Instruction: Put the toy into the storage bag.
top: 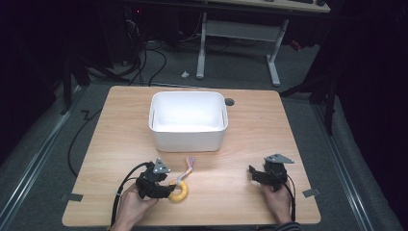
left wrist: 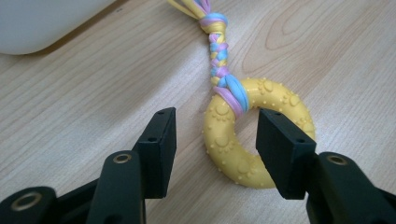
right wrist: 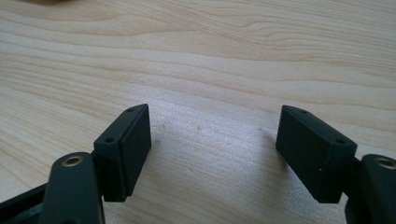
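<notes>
L gripper [left wrist: 212, 154] jaws straddle near limb of yellow ring toy [left wrist: 233, 154] by table [top: 288, 120] near edge, not yet clamped, braided tail running twd white bin [top: 187, 120]; R gripper [right wrist: 212, 149] open, farther off.

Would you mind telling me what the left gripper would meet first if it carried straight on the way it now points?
Probably the yellow ring toy: the left gripper already has its near side between open jaws.
</notes>
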